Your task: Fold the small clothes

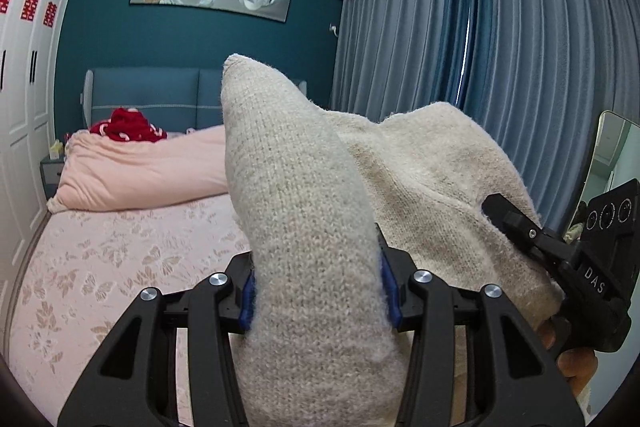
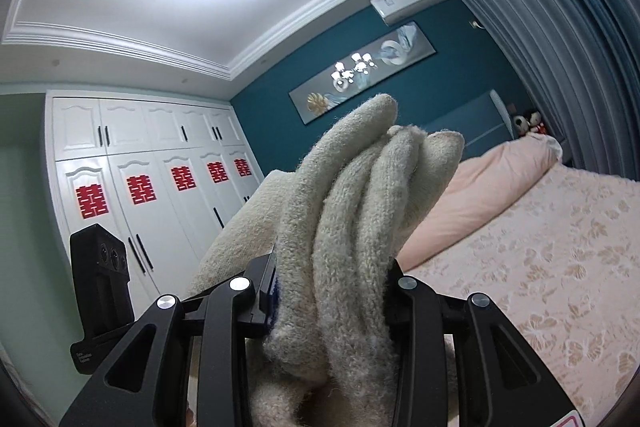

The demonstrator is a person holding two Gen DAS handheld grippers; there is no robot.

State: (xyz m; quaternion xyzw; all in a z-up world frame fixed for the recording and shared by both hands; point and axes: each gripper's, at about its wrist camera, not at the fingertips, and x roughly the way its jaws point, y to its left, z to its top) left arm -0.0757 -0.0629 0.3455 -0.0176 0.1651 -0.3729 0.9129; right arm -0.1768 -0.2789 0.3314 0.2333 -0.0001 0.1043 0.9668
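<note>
Left gripper (image 1: pixel 318 291) clenched on a cream knit garment (image 1: pixel 304 187), w/ fabric rising through centre frame above a pink floral bed (image 1: pixel 120 259). Right gripper (image 2: pixel 330 297) grasps bunched folds of the same knit, centre of its view. White wardrobe (image 2: pixel 160 163) at left, blue curtains (image 1: pixel 480 67) upper right.

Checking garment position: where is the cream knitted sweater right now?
The cream knitted sweater is off the pink bed, clamped in the left gripper and right gripper.

Left tool (image 1: pixel 318 291) and right tool (image 2: pixel 330 291) both clamped, raised.
</note>
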